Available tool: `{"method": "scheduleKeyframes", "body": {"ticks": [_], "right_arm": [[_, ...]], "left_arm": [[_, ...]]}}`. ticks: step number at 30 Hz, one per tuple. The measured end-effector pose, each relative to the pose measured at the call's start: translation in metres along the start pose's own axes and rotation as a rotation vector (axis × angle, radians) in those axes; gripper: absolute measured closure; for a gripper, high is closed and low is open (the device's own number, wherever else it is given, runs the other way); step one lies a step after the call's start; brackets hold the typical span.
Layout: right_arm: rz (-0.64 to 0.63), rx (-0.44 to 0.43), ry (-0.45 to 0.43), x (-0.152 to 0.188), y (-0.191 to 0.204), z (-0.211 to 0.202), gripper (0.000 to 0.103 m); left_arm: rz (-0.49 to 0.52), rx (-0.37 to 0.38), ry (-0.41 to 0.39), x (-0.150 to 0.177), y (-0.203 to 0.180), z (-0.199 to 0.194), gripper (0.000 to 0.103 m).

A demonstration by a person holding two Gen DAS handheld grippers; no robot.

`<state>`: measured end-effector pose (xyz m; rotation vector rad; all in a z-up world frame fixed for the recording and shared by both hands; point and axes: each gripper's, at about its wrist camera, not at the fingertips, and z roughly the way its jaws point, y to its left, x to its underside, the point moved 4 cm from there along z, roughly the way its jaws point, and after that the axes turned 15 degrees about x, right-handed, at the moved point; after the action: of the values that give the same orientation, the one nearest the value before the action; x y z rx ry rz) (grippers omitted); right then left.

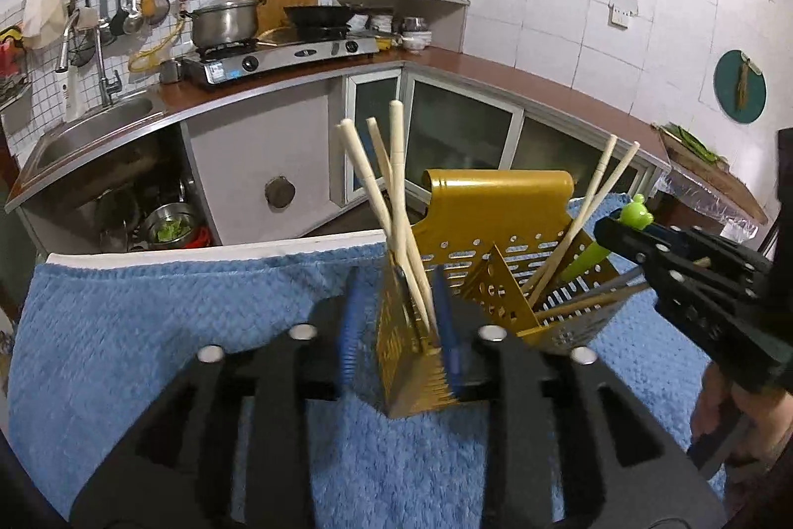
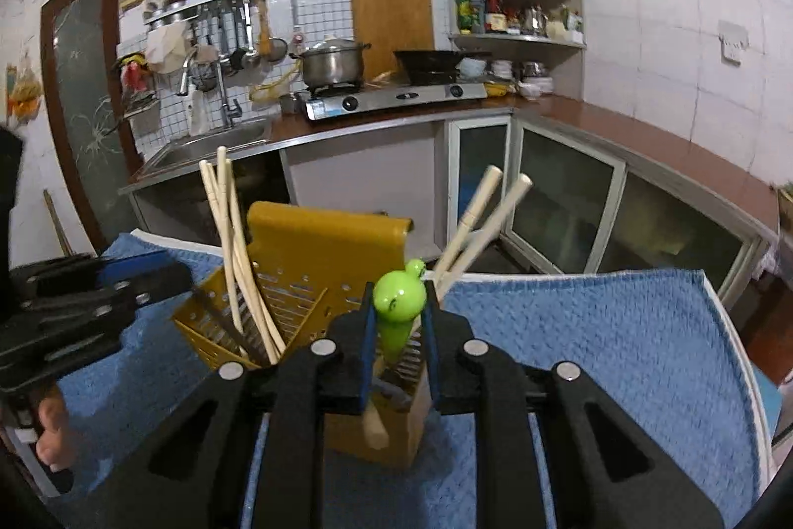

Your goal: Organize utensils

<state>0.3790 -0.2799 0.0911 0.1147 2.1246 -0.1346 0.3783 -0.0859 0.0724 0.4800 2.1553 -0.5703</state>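
A gold perforated utensil holder (image 1: pixel 495 206) (image 2: pixel 322 241) stands on a blue towel (image 1: pixel 148 321) (image 2: pixel 594 330). Three pale chopsticks (image 1: pixel 396 192) (image 2: pixel 228 231) lean in its left compartment, and two more (image 1: pixel 590 202) (image 2: pixel 476 221) lean in the right one. My left gripper (image 1: pixel 396 281) (image 2: pixel 163 276) is open, its blue pads on either side of the left chopsticks and the holder's corner without pressing on them. My right gripper (image 2: pixel 400 306) (image 1: pixel 612 229) is shut on a green frog-headed utensil (image 2: pixel 396 288) (image 1: pixel 637 214) whose lower end reaches into the right compartment.
A wooden handle (image 2: pixel 374 425) and grey handles lie slanted in the holder's right compartment. A hand (image 1: pixel 718 405) holds the right gripper. Behind the towel are glass-door cabinets (image 1: pixel 466 127), a sink (image 1: pixel 99 127) and a stove with a pot (image 1: pixel 225 21).
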Motion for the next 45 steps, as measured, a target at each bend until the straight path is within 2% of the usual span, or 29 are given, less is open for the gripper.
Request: {"method": "scheduleKeyframes", "body": {"ticks": [1, 4, 6, 9, 10, 13, 17, 21, 26, 31, 34, 38, 45], "right_arm": [[0.017, -0.003, 0.008, 0.002, -0.003, -0.001, 0.083], [0.030, -0.001, -0.020, 0.004, -0.008, -0.013, 0.048], [0.032, 0.004, -0.054, 0.005, -0.014, -0.030, 0.044], [0.044, 0.015, -0.063, 0.010, -0.024, -0.051, 0.042], [0.051, 0.019, -0.067, 0.011, -0.027, -0.057, 0.038], [0.084, 0.040, -0.096, 0.026, -0.042, -0.080, 0.028], [0.116, 0.083, -0.133, 0.063, -0.050, -0.114, 0.018], [0.131, 0.100, -0.164, 0.098, -0.043, -0.139, 0.012], [0.094, 0.110, -0.190, 0.136, -0.021, -0.168, 0.004], [0.086, 0.085, -0.184, 0.155, -0.010, -0.184, 0.004], [0.078, 0.078, -0.187, 0.160, -0.004, -0.190, 0.004], [0.075, 0.076, -0.165, 0.171, -0.003, -0.196, 0.004], [0.056, 0.107, -0.150, 0.189, -0.005, -0.197, 0.004]], "left_arm": [[0.003, -0.003, -0.003, 0.003, -0.001, -0.005, 0.073], [-0.001, -0.021, -0.027, 0.009, 0.001, -0.025, 0.062], [-0.002, -0.042, -0.058, 0.012, 0.003, -0.039, 0.046], [0.000, -0.069, -0.085, 0.020, 0.003, -0.060, 0.040], [-0.005, -0.073, -0.091, 0.022, 0.004, -0.066, 0.037], [-0.022, -0.083, -0.129, 0.035, 0.005, -0.089, 0.024], [-0.018, -0.134, -0.179, 0.064, 0.000, -0.116, 0.005], [-0.037, -0.152, -0.208, 0.092, -0.009, -0.130, 0.005], [-0.043, -0.211, -0.214, 0.128, -0.024, -0.141, 0.005], [0.012, -0.300, -0.196, 0.160, -0.044, -0.148, 0.005], [0.014, -0.350, -0.230, 0.171, -0.051, -0.158, 0.005], [-0.014, -0.311, -0.226, 0.180, -0.058, -0.162, 0.005], [0.012, -0.290, -0.211, 0.197, -0.065, -0.160, 0.005]]}}
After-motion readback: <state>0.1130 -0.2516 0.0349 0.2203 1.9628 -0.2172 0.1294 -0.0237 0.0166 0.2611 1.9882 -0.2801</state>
